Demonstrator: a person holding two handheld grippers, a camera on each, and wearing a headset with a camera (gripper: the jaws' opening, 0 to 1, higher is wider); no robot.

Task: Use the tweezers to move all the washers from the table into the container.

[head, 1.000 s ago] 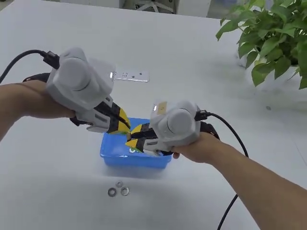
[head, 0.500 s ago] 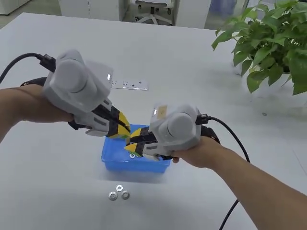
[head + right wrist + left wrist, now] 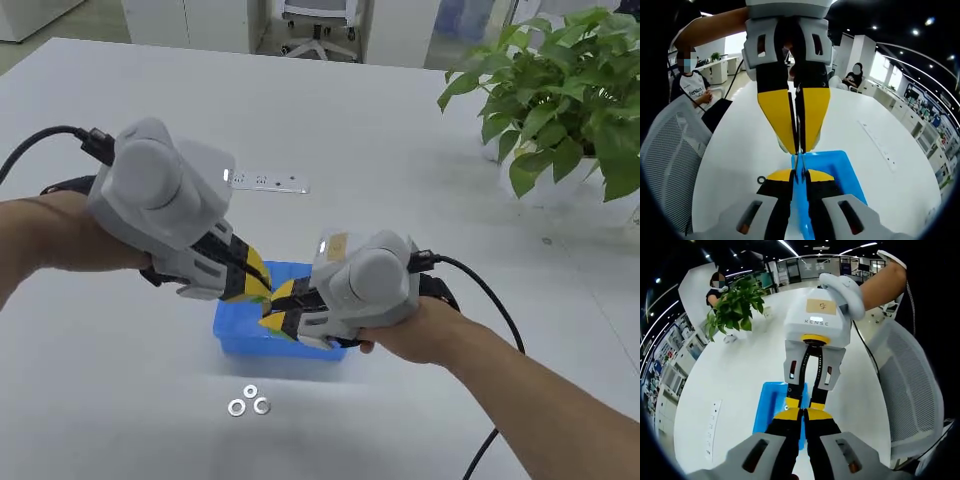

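Unchanged from the earlier frames: left gripper (image 3: 258, 283) and right gripper (image 3: 277, 307) meet tip to tip over the blue container (image 3: 232, 335). Both sets of fingers (image 3: 812, 107) are clenched on the thin tweezers (image 3: 798, 162) between them. We see three washers (image 3: 248, 401) unmoved on the worktop (image 3: 120, 380) — just before the container.

"KENSE" on right gripper (image 3: 805, 404) housing; tan label above unreadable.

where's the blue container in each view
Head view: blue container sits lower centre, partly hidden by the jaws.
Left gripper view: blue container sits low, left of centre, behind the yellow jaw tips.
Right gripper view: blue container sits low, right of centre.
Shared landmark: white power strip.
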